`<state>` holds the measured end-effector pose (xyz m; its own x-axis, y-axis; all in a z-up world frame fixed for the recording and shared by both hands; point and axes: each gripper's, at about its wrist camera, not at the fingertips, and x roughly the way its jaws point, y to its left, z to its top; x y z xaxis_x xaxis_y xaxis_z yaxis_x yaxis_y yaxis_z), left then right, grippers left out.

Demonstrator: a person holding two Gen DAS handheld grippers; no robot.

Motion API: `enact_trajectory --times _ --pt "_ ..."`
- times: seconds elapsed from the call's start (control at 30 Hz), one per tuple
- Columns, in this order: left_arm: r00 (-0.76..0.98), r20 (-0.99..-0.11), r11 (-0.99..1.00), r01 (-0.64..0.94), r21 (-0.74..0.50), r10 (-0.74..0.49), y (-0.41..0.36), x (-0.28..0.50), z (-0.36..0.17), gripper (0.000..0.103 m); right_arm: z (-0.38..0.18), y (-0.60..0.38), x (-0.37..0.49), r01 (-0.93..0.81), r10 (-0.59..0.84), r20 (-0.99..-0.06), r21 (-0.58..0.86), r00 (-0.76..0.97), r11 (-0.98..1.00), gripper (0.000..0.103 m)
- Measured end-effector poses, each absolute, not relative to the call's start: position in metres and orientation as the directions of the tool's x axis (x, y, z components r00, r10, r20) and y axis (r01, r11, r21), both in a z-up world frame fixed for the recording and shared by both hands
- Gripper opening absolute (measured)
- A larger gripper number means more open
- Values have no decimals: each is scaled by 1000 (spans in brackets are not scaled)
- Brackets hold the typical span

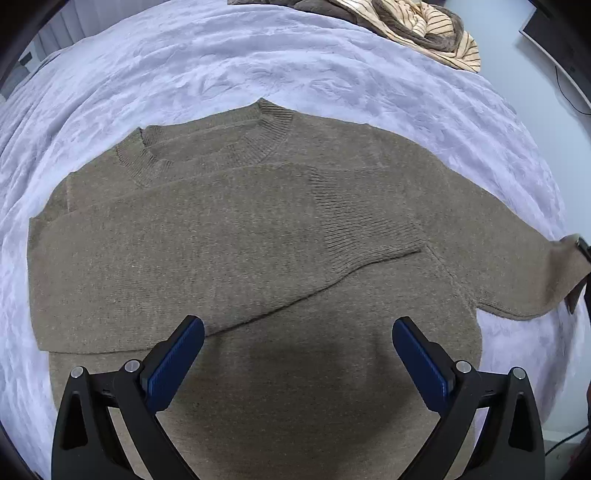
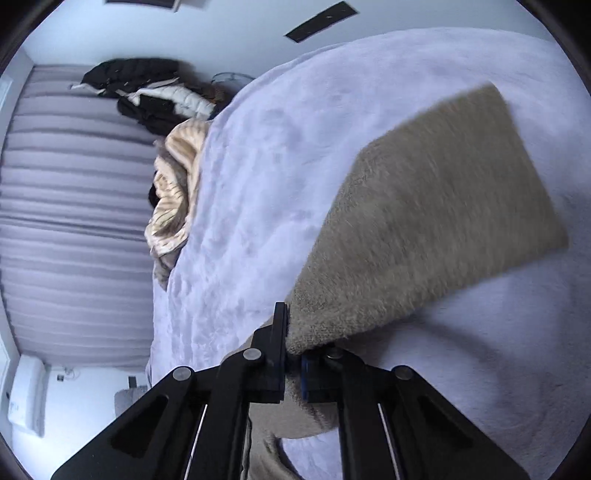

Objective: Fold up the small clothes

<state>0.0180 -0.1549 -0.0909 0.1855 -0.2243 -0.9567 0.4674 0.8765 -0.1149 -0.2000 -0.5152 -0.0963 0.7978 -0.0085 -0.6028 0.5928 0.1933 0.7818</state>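
A brown knit sweater [image 1: 258, 240] lies flat on the lavender blanket [image 1: 221, 66], collar at the far side. Its left sleeve is folded across the chest, cuff [image 1: 365, 218] near the middle. My left gripper [image 1: 298, 334] is open and empty, hovering over the sweater's lower body. The right sleeve stretches out to the right edge, where my right gripper [image 1: 583, 254] holds it. In the right wrist view my right gripper [image 2: 293, 350] is shut on the sleeve [image 2: 424, 221], lifted above the blanket [image 2: 277, 166].
A cream striped garment [image 1: 424, 26] is heaped at the blanket's far right edge and also shows in the right wrist view [image 2: 173, 195]. Black and white jackets [image 2: 147, 96] lie beyond it. Grey curtains [image 2: 74, 203] hang behind. A dark screen [image 1: 557, 33] stands at the far right.
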Motion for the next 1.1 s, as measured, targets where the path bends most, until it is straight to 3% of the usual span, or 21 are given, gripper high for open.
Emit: enact_trajectory --times 0.2,0.37,0.53,0.63,0.7,0.73,0.77,0.8,0.83,0.9,0.97,1.0,1.1 --pt "238 -952 903 422 -75 -191 -120 29 -86 102 -39 -453 -84 404 153 -545 756 825 516 6" --pt "257 -952 937 343 -71 -166 -73 44 -85 102 -23 -344 13 182 324 -593 635 737 750 6" --pt "292 -950 969 246 -34 -107 -23 54 -87 102 -82 -229 67 58 460 -725 564 513 824 6" --pt "292 -952 977 213 -33 -96 0 57 -93 102 -135 -189 87 82 442 -835 491 328 867 10" --pt "299 -950 979 203 -30 -91 12 56 -94 102 -151 -183 77 123 420 -858 470 295 874 17" --pt "302 -949 979 200 -31 -92 17 55 -95 102 -153 -189 67 141 435 -843 495 316 857 25" --pt "303 -948 980 196 -36 -96 23 55 -96 102 -151 -194 66 164 451 -828 522 332 837 34" --pt "302 -948 980 192 -45 -103 28 55 -96 102 -147 -202 60 198 465 -807 555 364 808 57" --pt "301 -947 981 187 -55 -110 33 56 -96 102 -140 -211 56 239 463 -787 582 407 778 65" --pt "299 -945 981 177 -78 -129 43 57 -94 102 -137 -232 51 316 450 -751 629 483 711 63" --pt "303 -943 981 171 -91 -140 49 57 -92 102 -137 -245 56 376 427 -750 637 506 673 31" --pt "306 -940 980 168 -103 -152 53 58 -90 102 -137 -247 62 392 410 -763 622 500 678 6" --pt "310 -931 975 167 -147 -193 63 61 -85 102 -116 -220 82 252 380 -778 550 500 796 6"
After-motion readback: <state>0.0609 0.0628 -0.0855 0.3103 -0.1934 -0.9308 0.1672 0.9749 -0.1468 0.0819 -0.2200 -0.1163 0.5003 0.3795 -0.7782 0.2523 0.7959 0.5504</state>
